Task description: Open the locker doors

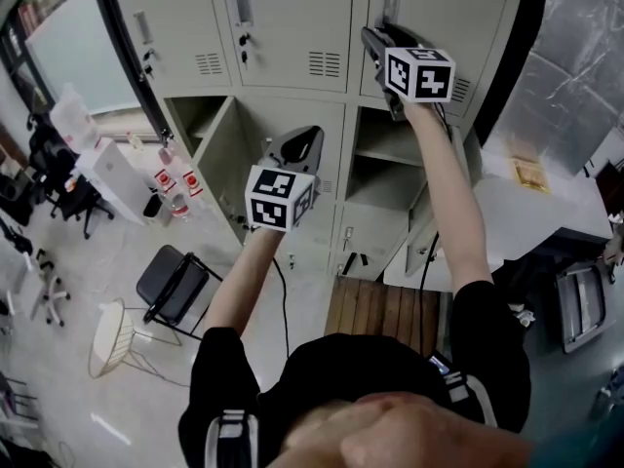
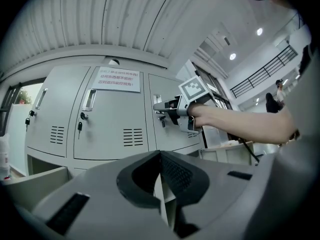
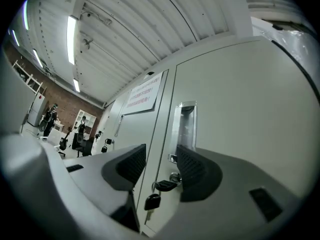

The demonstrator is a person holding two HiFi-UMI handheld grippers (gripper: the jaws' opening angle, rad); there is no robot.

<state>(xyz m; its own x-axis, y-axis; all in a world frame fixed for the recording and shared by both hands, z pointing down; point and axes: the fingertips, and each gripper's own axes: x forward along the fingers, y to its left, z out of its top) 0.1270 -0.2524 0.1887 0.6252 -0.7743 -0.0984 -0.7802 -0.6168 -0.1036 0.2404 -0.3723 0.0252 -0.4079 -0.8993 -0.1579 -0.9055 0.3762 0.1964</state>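
grey steel lockers [image 1: 292, 37] fill the head view: the top row is shut, while the compartments [image 1: 385, 164] in the row below stand open. the right gripper [image 1: 374, 35] is raised to the top right door [image 1: 473, 13], at its latch edge. the left gripper [image 1: 306, 138] hangs lower, in front of the open row, touching nothing.

in the left gripper view its jaws are clenched together with nothing between them. beyond them the top middle door [image 2: 110, 129], with its paper notice [image 2: 116, 79], is shut too.

in the right gripper view the jaws are released and spread wide, holding nothing. the key [image 3: 163, 185] shows between the pads, sitting in the lock just under the recessed handle [image 3: 185, 126]. the pads look near the key but apart from it, though the wide lens makes that hard to be sure of.

so the step in hand is lining up on the top right door, not yet opened. next, i judge, the jaws must close on the key or hook the handle. then they draw the door outward, with the swing kept clear of the left arm.
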